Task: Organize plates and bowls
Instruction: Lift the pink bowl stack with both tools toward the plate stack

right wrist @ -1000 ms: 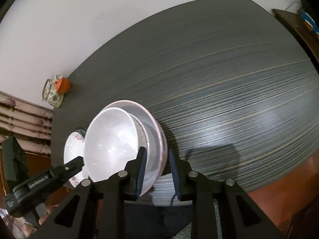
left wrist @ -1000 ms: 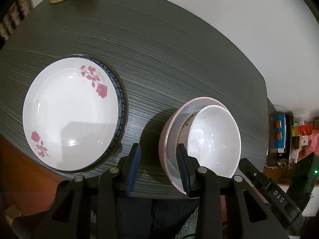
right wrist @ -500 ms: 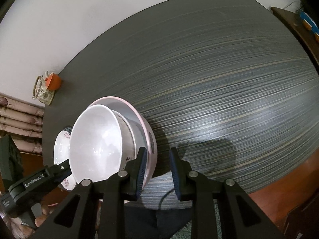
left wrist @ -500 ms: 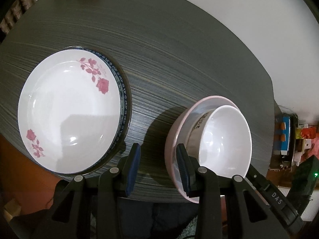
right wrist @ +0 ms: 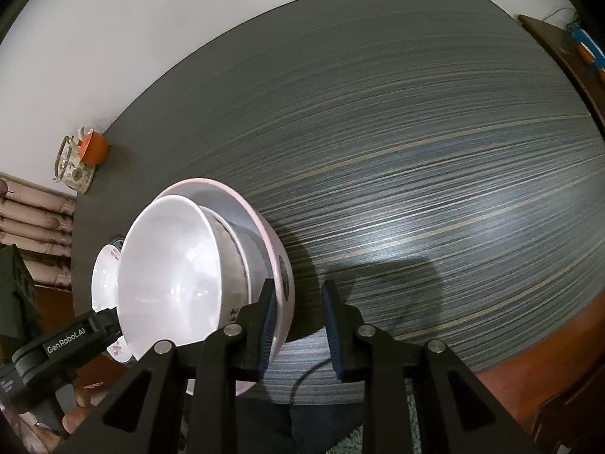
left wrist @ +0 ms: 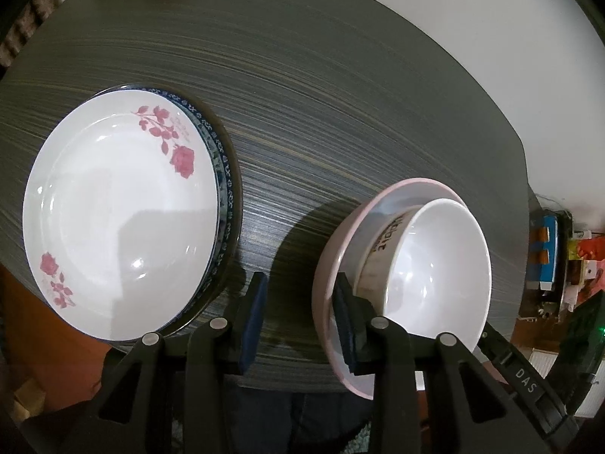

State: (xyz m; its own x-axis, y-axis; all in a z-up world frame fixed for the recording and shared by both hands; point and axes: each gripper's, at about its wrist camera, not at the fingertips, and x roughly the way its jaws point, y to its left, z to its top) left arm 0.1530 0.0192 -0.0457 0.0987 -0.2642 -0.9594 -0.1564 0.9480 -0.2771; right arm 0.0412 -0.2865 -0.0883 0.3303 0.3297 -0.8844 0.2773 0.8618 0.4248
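A white bowl (left wrist: pixel 438 268) sits nested in a pink bowl (left wrist: pixel 329 265) near the table's front edge; both also show in the right wrist view, the white bowl (right wrist: pixel 170 276) inside the pink bowl (right wrist: pixel 280 257). A white plate with pink roses (left wrist: pixel 117 212) lies stacked on a blue-rimmed plate (left wrist: pixel 227 174) at the left. My left gripper (left wrist: pixel 298 317) is open, its right finger against the pink bowl's rim. My right gripper (right wrist: pixel 298 325) is open, its left finger touching the pink bowl's other side.
The dark striped table (right wrist: pixel 416 151) stretches wide behind the bowls. An orange cup (right wrist: pixel 92 147) and a patterned holder (right wrist: pixel 72 170) stand at the far corner by the wall. A side shelf with coloured items (left wrist: pixel 548 249) stands right of the table.
Both cameras have drawn slightly back and up. The stacked bowls sit a little further right in the left view and have not been lifted. Both grippers stay open.
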